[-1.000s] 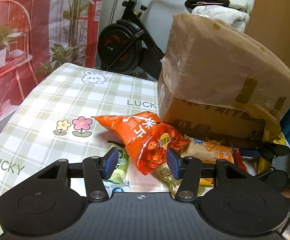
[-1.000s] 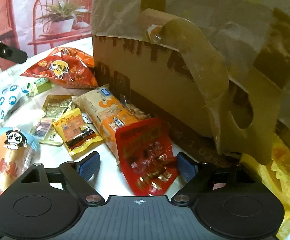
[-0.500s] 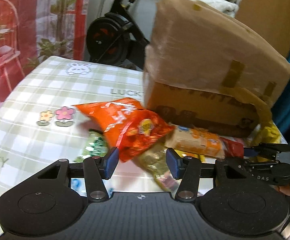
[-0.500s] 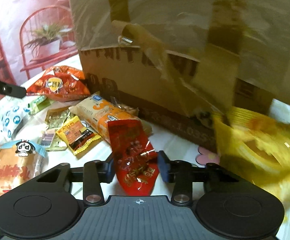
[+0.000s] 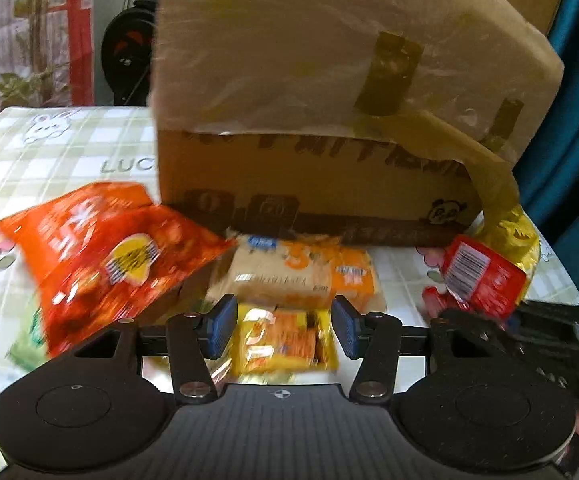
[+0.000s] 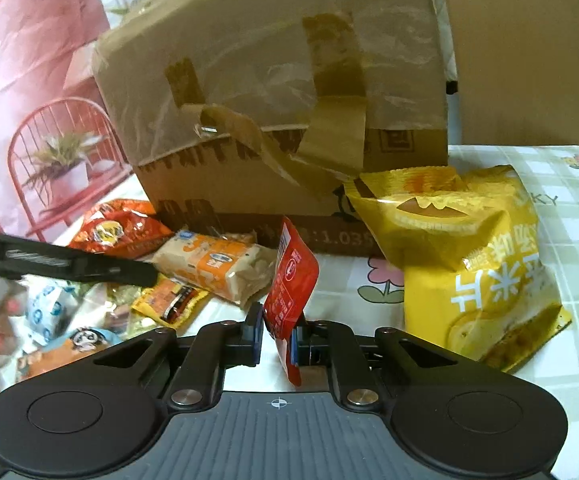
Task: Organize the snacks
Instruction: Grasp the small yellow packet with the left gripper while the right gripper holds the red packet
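Lifted: red packet [image 6: 292,280] | right gripper [image 6: 276,340] pinching it | left gripper [image 5: 281,330] spread (over yellow packet [image 5: 285,340])

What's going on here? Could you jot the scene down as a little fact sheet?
Surface: green checked tablecloth
Big item: taped brown cardboard box
Right hand-held gripper: shut on small red foil packet, lifted upright
Left hand-held gripper: open, around small yellow snack packet
Beside box: large yellow chip bag
Loose: orange chip bag
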`<state>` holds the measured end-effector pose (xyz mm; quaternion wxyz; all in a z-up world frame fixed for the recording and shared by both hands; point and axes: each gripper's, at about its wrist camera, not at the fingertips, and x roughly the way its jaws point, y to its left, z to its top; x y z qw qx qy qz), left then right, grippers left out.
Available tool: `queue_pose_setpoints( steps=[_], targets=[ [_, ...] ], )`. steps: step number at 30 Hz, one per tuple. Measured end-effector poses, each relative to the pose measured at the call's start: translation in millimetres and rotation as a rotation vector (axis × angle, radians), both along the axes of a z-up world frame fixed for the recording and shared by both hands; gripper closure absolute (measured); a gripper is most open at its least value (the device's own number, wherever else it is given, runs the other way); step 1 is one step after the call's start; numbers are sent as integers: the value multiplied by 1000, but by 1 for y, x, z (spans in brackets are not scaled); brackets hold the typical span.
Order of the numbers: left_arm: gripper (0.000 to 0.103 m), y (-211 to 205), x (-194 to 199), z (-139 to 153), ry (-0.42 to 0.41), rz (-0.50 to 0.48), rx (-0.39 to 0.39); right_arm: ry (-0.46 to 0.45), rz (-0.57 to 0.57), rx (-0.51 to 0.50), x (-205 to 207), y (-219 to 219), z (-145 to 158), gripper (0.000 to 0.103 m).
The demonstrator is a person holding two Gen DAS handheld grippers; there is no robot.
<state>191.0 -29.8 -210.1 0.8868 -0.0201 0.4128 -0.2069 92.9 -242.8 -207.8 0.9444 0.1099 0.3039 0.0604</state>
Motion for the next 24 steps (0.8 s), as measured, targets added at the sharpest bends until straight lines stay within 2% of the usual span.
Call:
queue_pose_setpoints(
  steps=[2, 7, 12, 15, 18, 22, 24],
  targets=[
    [49, -4, 9, -3, 11, -15, -19, -7, -1, 6, -2, -1, 2, 91],
    [51, -4, 28, -14, 103, -31, -86, -10, -7, 25, -1, -1, 0, 91],
    [51, 11, 22, -23, 129, -24, -96, -9, -11, 45, -6, -4, -2, 91],
    [51, 17, 16, -24, 147, -59, -106, -8, -14, 54, -8, -4, -3, 91],
    [51, 14, 3, -21, 129, -141, -48, -7, -22, 65, -12, -6, -4, 91],
    [51, -5, -13, -23, 61, -243, 121, -5, -31, 75, -13, -6, -5, 91],
    [50, -12, -12, -26, 42, -261, 154, -7, -29, 73, -13, -4, -4, 91]
  ],
)
